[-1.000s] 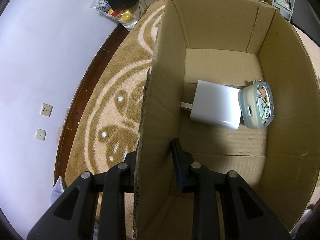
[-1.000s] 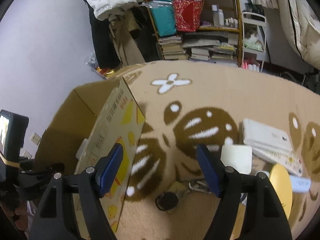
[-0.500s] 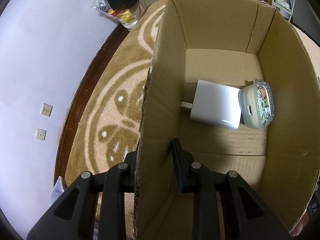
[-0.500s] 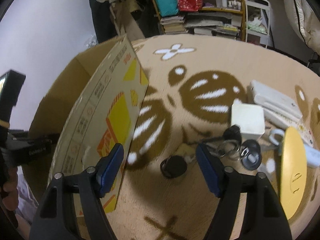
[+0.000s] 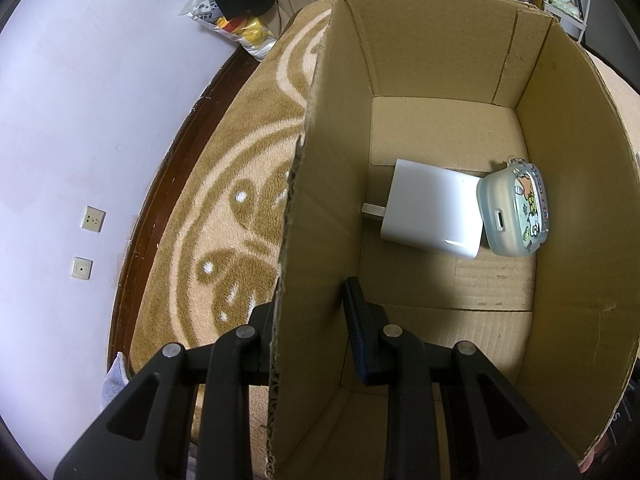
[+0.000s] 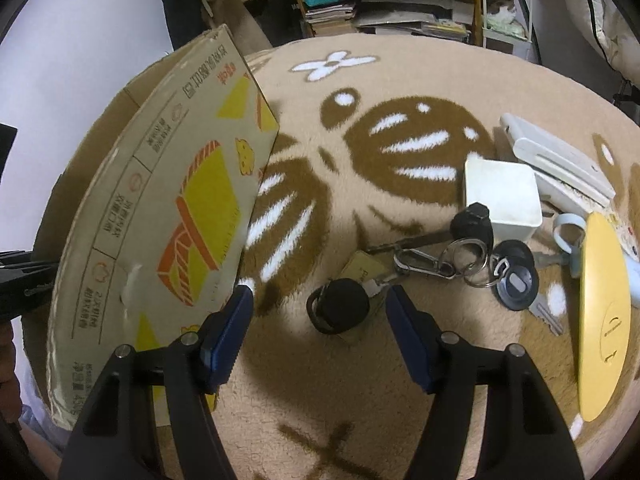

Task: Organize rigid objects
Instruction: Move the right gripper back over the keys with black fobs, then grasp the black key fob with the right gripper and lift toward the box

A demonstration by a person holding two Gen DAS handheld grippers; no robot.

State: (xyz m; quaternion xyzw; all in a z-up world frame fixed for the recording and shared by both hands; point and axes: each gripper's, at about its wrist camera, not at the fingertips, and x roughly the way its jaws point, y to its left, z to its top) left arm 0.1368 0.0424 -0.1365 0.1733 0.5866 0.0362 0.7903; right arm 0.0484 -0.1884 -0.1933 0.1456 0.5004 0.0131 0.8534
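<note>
Keys (image 6: 436, 264): bunch on rings with a carabiner, black fobs and a black round-headed piece (image 6: 339, 311), lying on the rug (image 6: 360, 392) just ahead of our right gripper (image 6: 320, 336).
Handling: we judge it rigid in its parts but loose as a whole; light, metal rings slippery, bound to dangle and swing once lifted.
Hold: we would take the black round-headed piece, the bulkiest firm part and the one between the jaws.
Right gripper: jaws apart, just been closing, astride that piece; pads not yet on it.
Left gripper (image 5: 308, 320): clamped shut on the near wall of the cardboard box (image 5: 580, 240), one finger inside, one outside.
Box contents: white charger (image 5: 432, 212), small cased item (image 5: 514, 210) touching it.
Neighbours on rug: white cube (image 6: 502, 196), white flat devices (image 6: 560, 156), yellow disc (image 6: 604, 312).
</note>
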